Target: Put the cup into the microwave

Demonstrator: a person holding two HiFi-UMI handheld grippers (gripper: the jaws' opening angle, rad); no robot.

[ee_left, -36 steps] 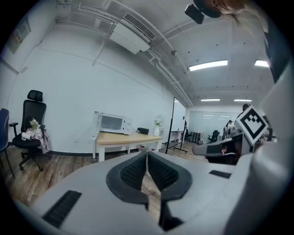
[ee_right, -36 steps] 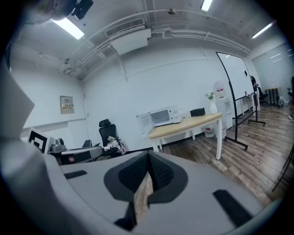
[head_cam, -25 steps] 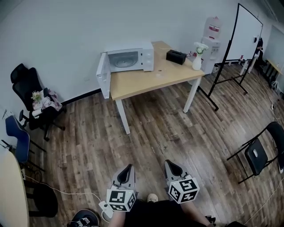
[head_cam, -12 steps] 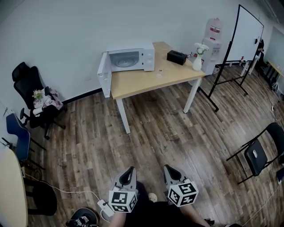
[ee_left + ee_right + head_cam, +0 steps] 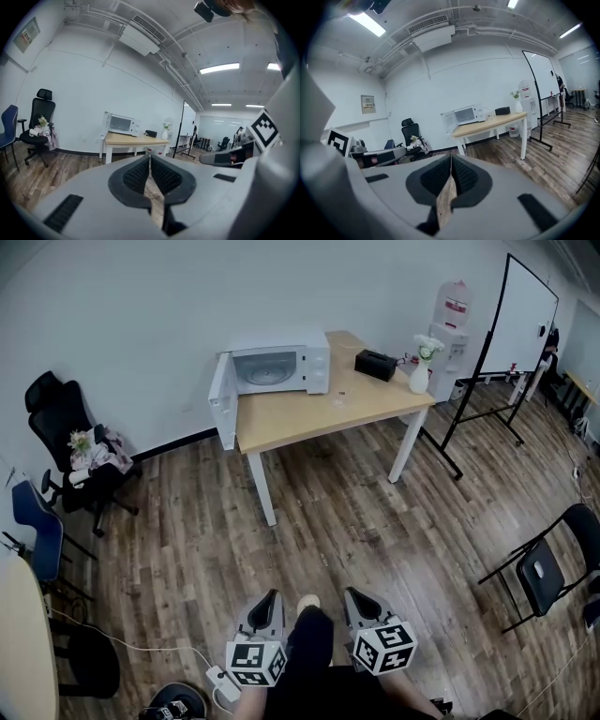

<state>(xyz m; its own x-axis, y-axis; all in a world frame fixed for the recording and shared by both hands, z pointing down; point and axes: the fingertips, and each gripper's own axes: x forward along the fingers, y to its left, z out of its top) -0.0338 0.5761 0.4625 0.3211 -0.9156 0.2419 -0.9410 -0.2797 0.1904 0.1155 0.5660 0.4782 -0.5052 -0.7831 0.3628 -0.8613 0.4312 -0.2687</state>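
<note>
I find the cup [image 5: 338, 399] standing on the table [image 5: 309, 420], near the right front corner of the microwave [image 5: 281, 368], whose door [image 5: 223, 401] stands open. My left gripper [image 5: 272, 597] and right gripper [image 5: 354, 596] sit low over the wood floor [image 5: 328, 512], well apart from the table. Both have jaws together on nothing

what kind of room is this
Likely an office or lab room: a wheeled whiteboard, a water cooler, a black office chair, and a table with an open microwave.
</note>
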